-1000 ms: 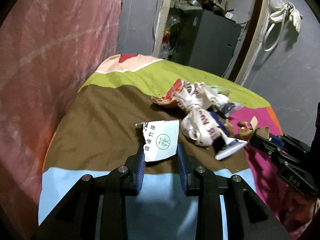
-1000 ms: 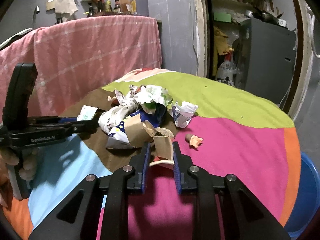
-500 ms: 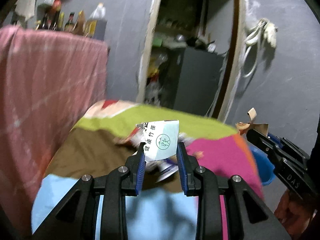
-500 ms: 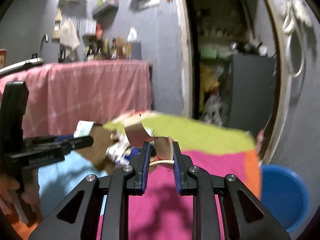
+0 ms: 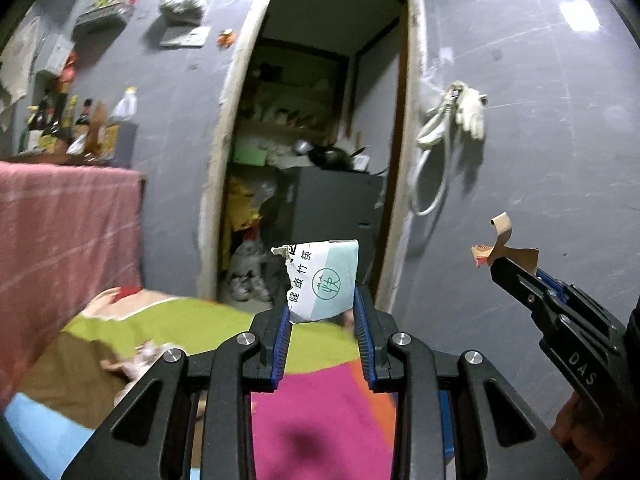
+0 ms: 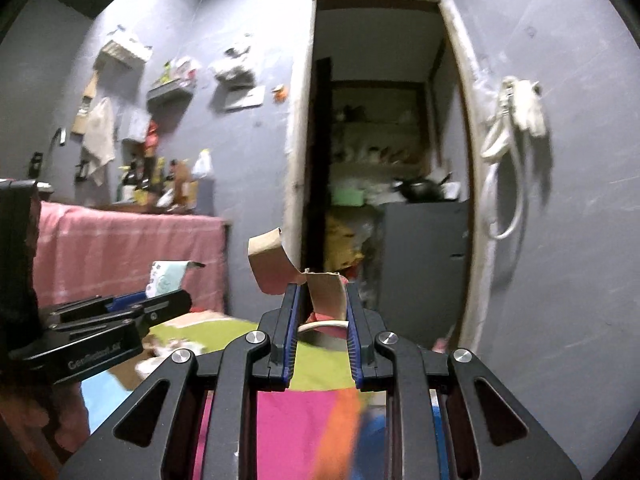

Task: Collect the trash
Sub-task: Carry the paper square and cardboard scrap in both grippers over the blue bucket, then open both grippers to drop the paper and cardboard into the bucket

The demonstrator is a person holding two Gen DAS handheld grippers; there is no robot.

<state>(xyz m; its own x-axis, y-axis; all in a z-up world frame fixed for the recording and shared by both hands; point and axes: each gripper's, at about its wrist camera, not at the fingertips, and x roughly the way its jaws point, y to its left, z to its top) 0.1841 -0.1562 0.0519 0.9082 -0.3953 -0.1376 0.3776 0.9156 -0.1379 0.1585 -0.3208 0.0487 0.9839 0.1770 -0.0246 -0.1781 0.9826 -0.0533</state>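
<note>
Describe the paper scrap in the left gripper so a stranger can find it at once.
Start at the dark doorway in the grey wall. Before it, the left gripper holds a torn white paper scrap in its jaws. Unlike the brown cardboard piece beside it, it bears a green circle and black characters.

The left gripper [image 5: 322, 314], black with blue pads, points about level, its jaws clamped on a torn white-and-teal paper wrapper [image 5: 324, 282]. Beside it, the right gripper [image 6: 321, 312] also points level, jaws pinching a curled brown cardboard scrap [image 6: 326, 290].
</note>
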